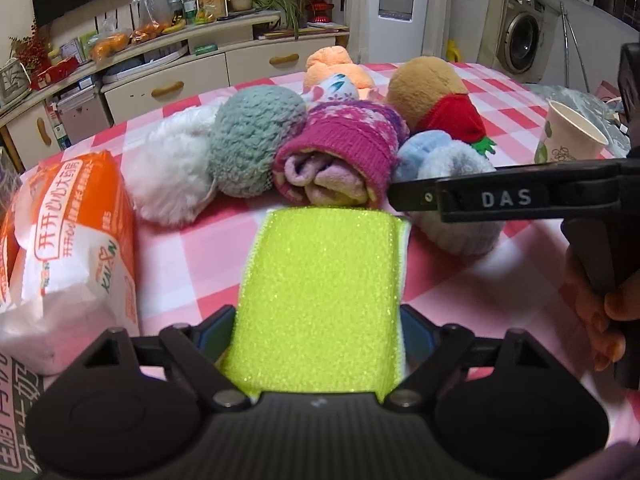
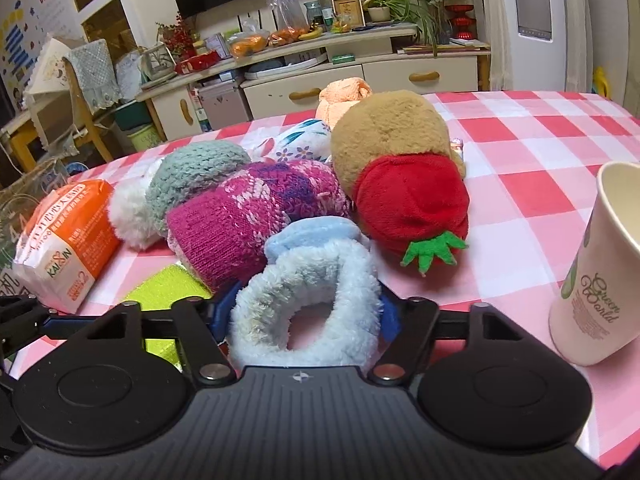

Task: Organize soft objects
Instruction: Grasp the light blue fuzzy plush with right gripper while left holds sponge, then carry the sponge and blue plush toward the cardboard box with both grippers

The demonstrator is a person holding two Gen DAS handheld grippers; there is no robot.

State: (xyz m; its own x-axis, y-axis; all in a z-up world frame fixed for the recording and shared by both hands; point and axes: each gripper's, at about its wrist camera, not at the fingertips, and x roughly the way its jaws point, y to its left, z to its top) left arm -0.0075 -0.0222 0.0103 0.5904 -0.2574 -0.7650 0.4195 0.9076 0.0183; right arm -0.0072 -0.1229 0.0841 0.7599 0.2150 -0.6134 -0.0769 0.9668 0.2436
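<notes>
My left gripper [image 1: 318, 332] is shut on a yellow-green sponge [image 1: 320, 292], held just in front of a row of soft things on the pink checked tablecloth [image 1: 200, 248]. The row holds a white pompom [image 1: 168, 172], a grey-green knit ball [image 1: 252, 140], a magenta knit hat [image 1: 340, 156], a brown plush with a red strawberry [image 1: 436, 96] and an orange towel [image 1: 336, 66]. My right gripper [image 2: 306, 312] is shut on a fluffy light-blue sock [image 2: 308, 292], next to the magenta hat [image 2: 248, 216]. The sponge shows at the left of the right wrist view [image 2: 168, 288].
An orange-and-white tissue pack [image 1: 68, 240] lies at the left. A paper cup [image 2: 596, 272] stands at the right, close to my right gripper. A floral cloth [image 2: 300, 144] lies behind the hat. Cabinets and a washing machine [image 1: 520, 40] stand beyond the table.
</notes>
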